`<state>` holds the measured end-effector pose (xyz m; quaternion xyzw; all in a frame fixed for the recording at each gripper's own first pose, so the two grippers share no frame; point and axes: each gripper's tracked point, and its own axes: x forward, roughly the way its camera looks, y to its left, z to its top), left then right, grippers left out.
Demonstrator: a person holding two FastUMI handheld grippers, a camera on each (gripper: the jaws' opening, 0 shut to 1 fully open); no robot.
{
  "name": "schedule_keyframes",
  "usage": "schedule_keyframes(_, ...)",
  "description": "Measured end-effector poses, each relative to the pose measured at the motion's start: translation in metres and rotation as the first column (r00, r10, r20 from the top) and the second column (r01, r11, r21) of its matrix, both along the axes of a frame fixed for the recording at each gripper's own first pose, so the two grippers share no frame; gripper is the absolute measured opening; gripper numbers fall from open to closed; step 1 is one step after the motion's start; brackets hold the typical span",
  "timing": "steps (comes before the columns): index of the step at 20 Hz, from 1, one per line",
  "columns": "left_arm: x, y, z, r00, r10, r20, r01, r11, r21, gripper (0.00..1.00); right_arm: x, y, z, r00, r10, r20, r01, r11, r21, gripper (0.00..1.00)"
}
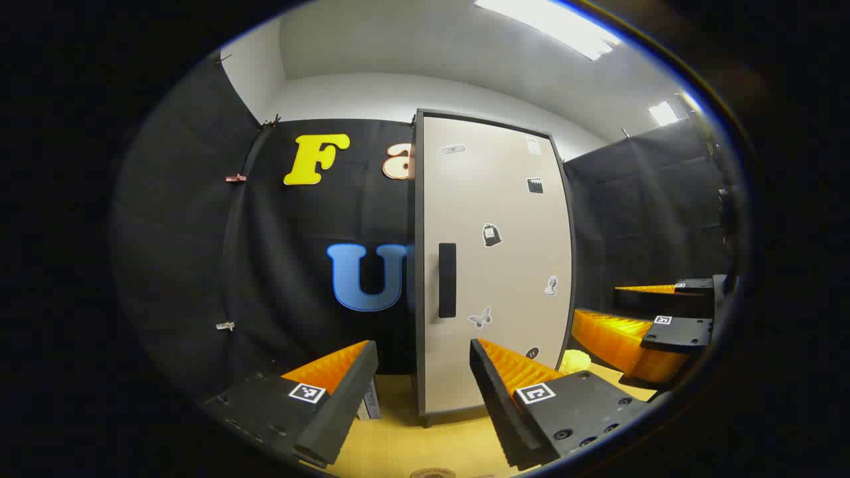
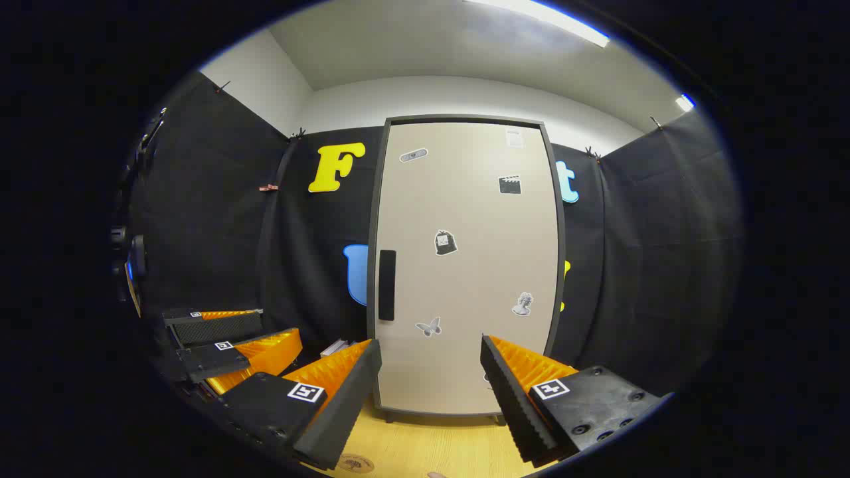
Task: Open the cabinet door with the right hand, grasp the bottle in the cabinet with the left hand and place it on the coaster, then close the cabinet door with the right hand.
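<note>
— While facing the cabinet door [image 2: 465, 265], shut flush in its dark frame, with bare yellow wooden table [image 2: 431, 445] before it?
— Yes. Right gripper [image 2: 431, 372] released, fingers spread wide, nothing between, hanging short of the door; black vertical handle [image 2: 387, 285] near the left edge, unobstructed.
— And the other?
— Left gripper [image 1: 422, 372] likewise spread, empty, to the left. Round coaster [image 2: 354, 463] at the near table edge. Bottle hidden behind the door. Flat stickers on smooth beige panel; yellow lump [image 1: 575, 362] at the cabinet's right foot.
</note>
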<state>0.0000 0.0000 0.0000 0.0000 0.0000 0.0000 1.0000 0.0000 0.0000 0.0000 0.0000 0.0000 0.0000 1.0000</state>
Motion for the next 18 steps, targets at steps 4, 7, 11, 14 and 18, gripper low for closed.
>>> schedule_keyframes(4,-0.005,-0.003,0.003,1.000,0.003,0.018,-0.003,1.000,0.013,0.88,0.003,-0.001,-0.001,1.000,-0.006,-0.002,0.006,1.000,0.012,0.97)
schedule_keyframes(7,-0.003,-0.002,0.004,1.000,-0.004,0.020,0.004,1.000,0.015,0.88,0.004,0.002,0.000,1.000,0.002,0.004,-0.002,1.000,0.020,0.97)
schedule_keyframes(11,-0.001,-0.001,0.003,1.000,-0.025,0.019,0.025,1.000,-0.007,0.89,0.006,0.000,0.001,1.000,-0.003,0.013,0.002,1.000,0.021,0.97)
schedule_keyframes(14,0.002,0.000,0.003,0.999,-0.033,0.014,0.033,0.999,-0.010,0.89,0.006,-0.004,-0.003,1.000,-0.012,-0.003,0.013,1.000,0.018,0.97)
schedule_keyframes(18,0.008,-0.006,0.005,0.999,-0.049,0.011,0.049,0.999,-0.021,0.89,0.008,-0.007,-0.005,1.000,-0.011,-0.011,0.011,1.000,0.021,0.98)
